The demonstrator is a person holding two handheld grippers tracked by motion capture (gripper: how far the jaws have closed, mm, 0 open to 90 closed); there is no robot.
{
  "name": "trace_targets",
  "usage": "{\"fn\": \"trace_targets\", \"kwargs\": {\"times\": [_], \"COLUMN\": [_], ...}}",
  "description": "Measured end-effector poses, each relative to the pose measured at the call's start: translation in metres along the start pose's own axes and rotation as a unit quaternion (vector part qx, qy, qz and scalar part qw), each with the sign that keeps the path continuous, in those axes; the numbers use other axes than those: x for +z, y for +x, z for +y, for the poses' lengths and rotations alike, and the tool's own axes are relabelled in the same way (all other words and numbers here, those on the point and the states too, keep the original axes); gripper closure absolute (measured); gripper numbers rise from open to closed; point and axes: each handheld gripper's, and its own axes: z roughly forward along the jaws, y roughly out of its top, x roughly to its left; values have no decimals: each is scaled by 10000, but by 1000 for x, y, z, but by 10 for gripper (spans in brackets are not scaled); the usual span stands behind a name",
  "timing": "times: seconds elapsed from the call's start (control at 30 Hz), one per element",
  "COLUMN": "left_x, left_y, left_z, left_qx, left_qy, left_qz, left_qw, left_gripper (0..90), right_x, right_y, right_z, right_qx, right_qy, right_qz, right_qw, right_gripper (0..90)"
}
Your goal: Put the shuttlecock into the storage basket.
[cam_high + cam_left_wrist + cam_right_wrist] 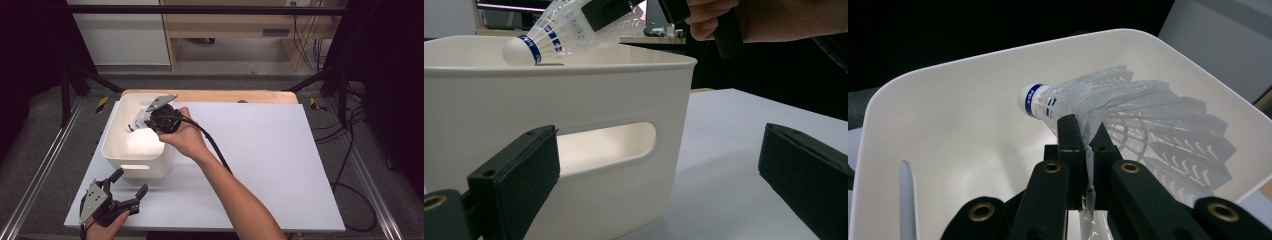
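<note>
— Shuttlecock, white-feathered with a blue band round its cork: where was it held, and how?

— Above the open white plastic bin with cut-out handles, cork pointed toward the far wall. Its feather skirt was pinched edge-on by the right gripper, whose jaws were closed almost fully on the thin feathers. The left gripper was seen with jaws spread wide and nothing between them, low on the pale table sheet just before the bin.

— What might have gone wrong?

— The feathers could have been crushed or torn by so narrow a grip. A slip could also have been expected, the skirt being caught at its edge only.

— What was shown differently between views?

— In the left gripper view the shuttlecock's height over the bin rim was given. In the right gripper view the pinch on the feathers and the bin's bare floor were revealed.
</note>
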Motion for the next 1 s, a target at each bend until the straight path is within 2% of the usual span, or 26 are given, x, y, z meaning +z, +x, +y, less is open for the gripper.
{"fn": "trace_targets", "kwargs": {"times": [1.0], "left_x": [0], "left_y": [0], "left_z": [0], "left_qx": [0], "left_qy": [0], "left_qz": [-3], "left_qw": [10000], "left_gripper": [32], "right_x": [6], "right_y": [0], "right_z": [-2], "right_qx": [-1], "right_qy": [57], "right_qz": [48], "right_qw": [10000], "right_gripper": [885]}}
